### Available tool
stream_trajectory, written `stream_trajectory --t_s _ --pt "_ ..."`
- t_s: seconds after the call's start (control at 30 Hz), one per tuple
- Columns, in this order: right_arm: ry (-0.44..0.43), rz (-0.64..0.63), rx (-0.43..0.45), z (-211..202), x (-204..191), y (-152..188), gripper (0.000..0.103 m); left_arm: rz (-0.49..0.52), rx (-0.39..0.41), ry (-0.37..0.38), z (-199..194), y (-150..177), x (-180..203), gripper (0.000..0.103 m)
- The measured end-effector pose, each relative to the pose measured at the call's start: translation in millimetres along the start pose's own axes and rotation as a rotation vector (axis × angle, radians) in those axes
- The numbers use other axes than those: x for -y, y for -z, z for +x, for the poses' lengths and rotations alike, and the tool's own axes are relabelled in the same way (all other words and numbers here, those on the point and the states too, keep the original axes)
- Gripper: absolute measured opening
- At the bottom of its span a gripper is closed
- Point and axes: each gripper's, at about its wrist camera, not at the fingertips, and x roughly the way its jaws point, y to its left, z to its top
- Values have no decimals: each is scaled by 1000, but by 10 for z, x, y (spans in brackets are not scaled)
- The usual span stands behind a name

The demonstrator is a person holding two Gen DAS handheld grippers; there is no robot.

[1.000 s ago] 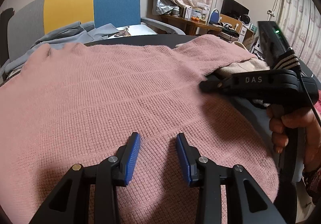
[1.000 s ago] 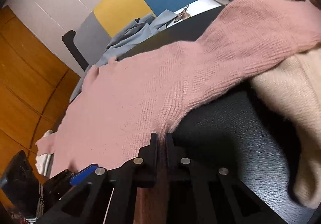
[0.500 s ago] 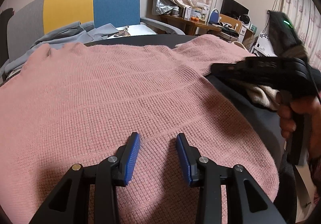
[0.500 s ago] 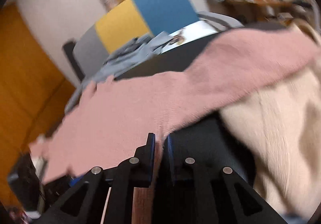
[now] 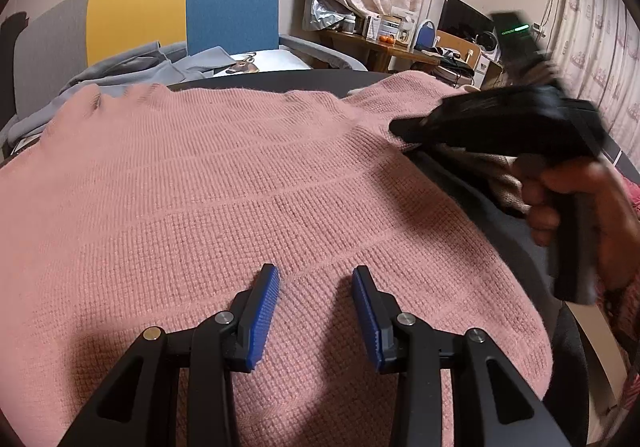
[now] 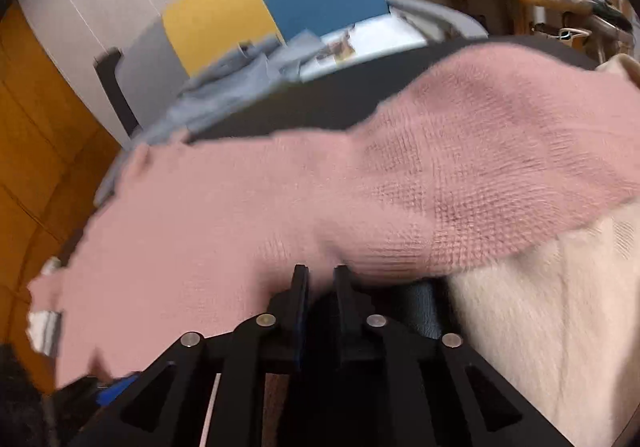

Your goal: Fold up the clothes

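So we've got the pink sweater (image 5: pixel 240 187) spread flat over the dark table (image 6: pixel 320 103), 1 sleeve (image 6: pixel 500 151) trailing off to the right onto a cream garment (image 6: pixel 560 307). Our left gripper (image 5: pixel 315 311) sits over the hem with its 2 blue pads (image 5: pixel 262 317) wide apart and nothing between them. Our right gripper (image 6: pixel 320 279) is down by the sweater's side edge under the sleeve, fingers with only a narrow gap, but honestly we can't tell through the blur if it's pinching any knit.

Left tongs (image 5: pixel 315 311) agape above pink sweater (image 5: pixel 224 187); right tongs (image 5: pixel 400 125) at its sleeve
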Motion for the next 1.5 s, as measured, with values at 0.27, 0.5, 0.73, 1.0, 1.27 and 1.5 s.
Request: stream_trajectory --t_s 0.27,0.5,0.73,1.0,1.27,1.5 --pt "46 -182 -63 79 -382 393 7 61 -34 -31 -134 24 -11 39" --pt "-8 -85 56 -355 -537 417 11 -40 42 -185 -696 266 -465 39" --pt "55 -349 -23 131 -1316 864 23 -286 71 -349 -1024 451 -1412 39" --pt "65 -339 -3 164 -1224 972 23 -313 125 -364 -1572 1038 -2121 30" --pt "63 -333 -1 268 -1206 880 23 -382 149 -453 -2033 1436 -2592 33" --pt "-42 -300 -12 -60 -1365 846 28 -277 223 -441 -2087 1192 -2016 32"
